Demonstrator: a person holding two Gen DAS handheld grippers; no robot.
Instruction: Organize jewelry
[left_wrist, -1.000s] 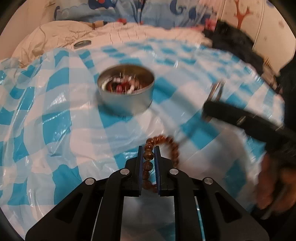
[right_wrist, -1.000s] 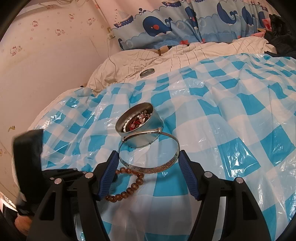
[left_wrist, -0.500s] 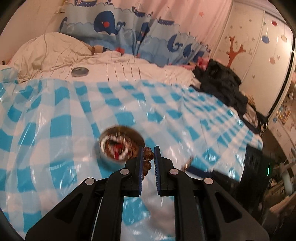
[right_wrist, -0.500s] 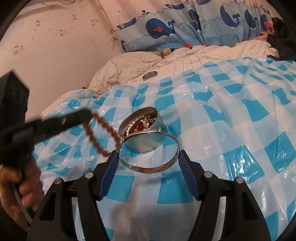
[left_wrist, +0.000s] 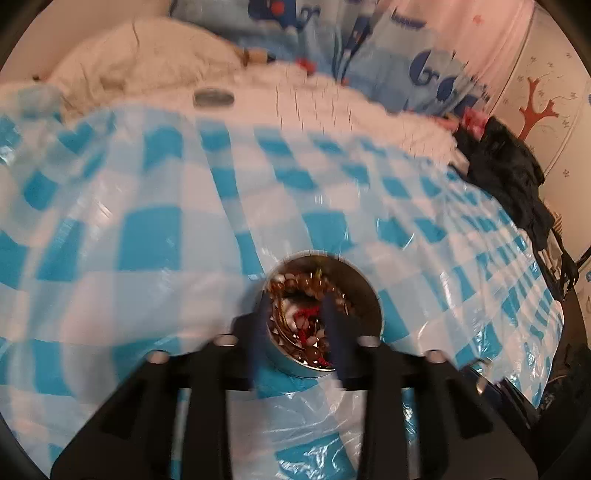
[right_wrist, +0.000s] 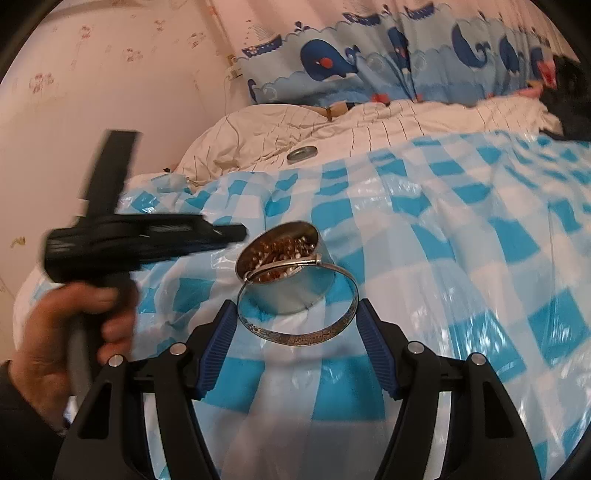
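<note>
A round metal tin (left_wrist: 369, 314) full of jewelry stands on the blue-checked plastic sheet (left_wrist: 155, 240). My left gripper (left_wrist: 297, 317) hovers right over it, blurred, its jaws opening with nothing pressed between them. A brown bead bracelet (left_wrist: 295, 284) lies on top of the jewelry inside the tin. In the right wrist view the left gripper (right_wrist: 240, 233) is held by a hand (right_wrist: 74, 325) just left of the tin (right_wrist: 291, 295). My right gripper (right_wrist: 296, 308) is shut on a silver bangle (right_wrist: 299, 336), held flat just in front of the tin.
A round metal lid (right_wrist: 302, 154) lies on the white quilt (right_wrist: 369, 125) beyond the sheet. Whale-print pillows (right_wrist: 332, 62) line the wall behind. Dark clothing (left_wrist: 509, 177) is piled at the bed's right edge.
The left gripper lifted the bead bracelet off the sheet, carried it over the tin and opened; the beads now lie in the tin. The right gripper kept still with the bangle.
</note>
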